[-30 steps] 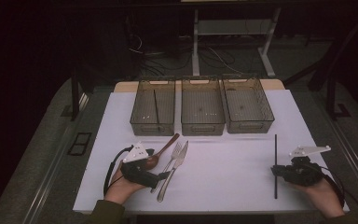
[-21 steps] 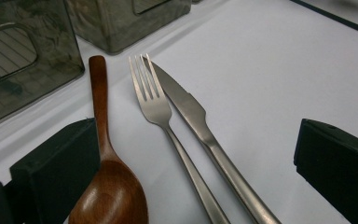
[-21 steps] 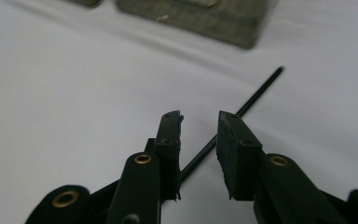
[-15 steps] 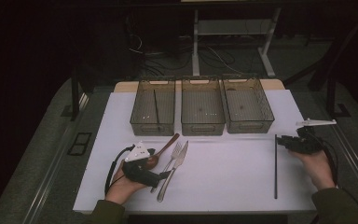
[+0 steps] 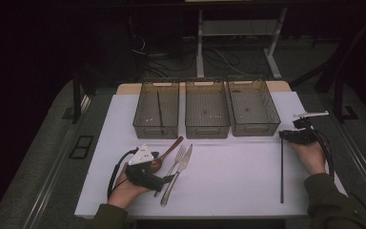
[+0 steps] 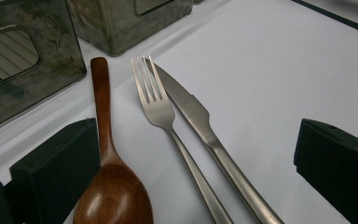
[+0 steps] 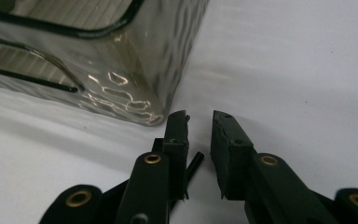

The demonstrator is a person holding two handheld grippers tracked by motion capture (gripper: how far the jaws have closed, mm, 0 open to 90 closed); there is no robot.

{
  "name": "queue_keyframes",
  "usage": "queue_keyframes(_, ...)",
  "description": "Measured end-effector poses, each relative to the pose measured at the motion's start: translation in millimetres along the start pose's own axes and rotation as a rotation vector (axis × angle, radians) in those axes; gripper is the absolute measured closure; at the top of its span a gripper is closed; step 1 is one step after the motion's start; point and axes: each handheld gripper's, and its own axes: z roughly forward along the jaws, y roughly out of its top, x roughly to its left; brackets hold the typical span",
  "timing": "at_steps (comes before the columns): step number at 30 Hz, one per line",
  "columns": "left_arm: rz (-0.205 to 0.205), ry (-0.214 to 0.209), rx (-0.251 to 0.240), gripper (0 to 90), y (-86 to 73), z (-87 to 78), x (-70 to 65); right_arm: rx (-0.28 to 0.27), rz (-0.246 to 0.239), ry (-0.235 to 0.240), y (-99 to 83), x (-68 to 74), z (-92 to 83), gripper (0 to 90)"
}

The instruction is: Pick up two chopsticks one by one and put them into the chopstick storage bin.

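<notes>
A black chopstick [image 5: 282,167] lies on the white table mat [image 5: 233,171], pointing away from me. My right gripper [image 5: 283,135] is low at its far end, beside the right tray [image 5: 255,128]. In the right gripper view the jaws [image 7: 200,117] have just been closing to a narrow gap. The chopstick tip [image 7: 195,163] lies low in that gap, and the pads do not press it. My left gripper [image 5: 170,178] rests open by a wooden spoon [image 6: 107,186], a fork [image 6: 161,109] and a knife [image 6: 193,112]. In the left gripper view the fork and knife lie between the wide jaws [image 6: 198,128].
Three smoky see-through trays stand in a row at the back of the mat: left tray [image 5: 155,129], middle tray [image 5: 207,129] and the right one, whose corner wall [image 7: 121,88] is just ahead of my right gripper. A second chopstick [image 5: 159,107] lies in the left tray.
My right hand has moved from the near end of the chopstick up along it to its far end by the right tray. The left hand and the cutlery have stayed put.
</notes>
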Motion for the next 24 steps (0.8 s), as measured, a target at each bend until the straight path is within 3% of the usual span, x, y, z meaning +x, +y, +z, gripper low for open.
queue_keyframes(9,0.004,0.004,0.001,0.0,-0.1,0.3,-0.3,0.033,0.014,0.005,-1.6,-0.5,2.3,79.9)
queue_keyframes(24,0.005,0.005,0.0,0.0,0.1,-1.1,-0.1,0.051,-0.019,0.031,-1.9,8.6,2.2,85.4)
